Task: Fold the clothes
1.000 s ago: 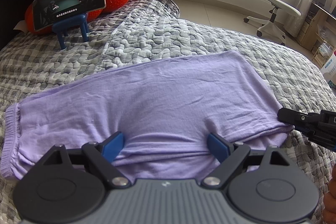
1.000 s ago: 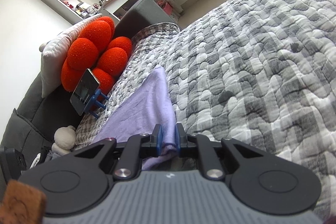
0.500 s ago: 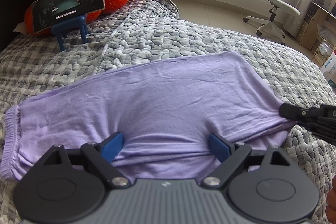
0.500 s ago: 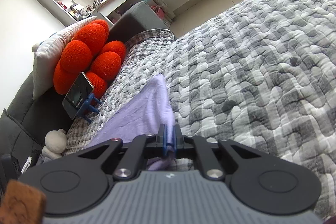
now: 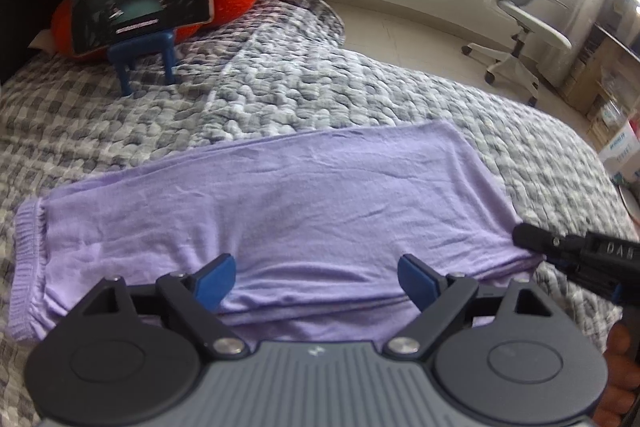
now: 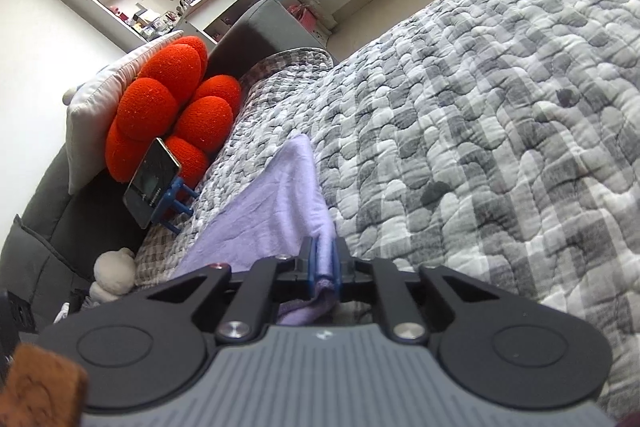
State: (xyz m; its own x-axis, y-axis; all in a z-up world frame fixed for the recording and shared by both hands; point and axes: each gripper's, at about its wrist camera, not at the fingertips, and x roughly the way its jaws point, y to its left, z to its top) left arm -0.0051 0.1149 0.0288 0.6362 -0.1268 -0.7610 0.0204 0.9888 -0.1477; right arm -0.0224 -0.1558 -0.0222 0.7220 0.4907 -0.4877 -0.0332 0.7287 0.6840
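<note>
a lilac garment (image 5: 280, 211) lies flat on a grey checked quilt (image 5: 280, 91), layered along its near edge, so at least one fold seems made. the right gripper (image 6: 324, 259) pinches its corner; the left gripper (image 5: 316, 277) hovers spread wide, holding nothing. further folds likely remain.

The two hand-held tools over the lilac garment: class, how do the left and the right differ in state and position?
The left tool is open, its blue fingers wide apart over the lilac knit garment; the right tool is shut on the garment's corner. The left sits at the near edge's middle; the right is at the end. Both share black frames and blue pads.
</note>
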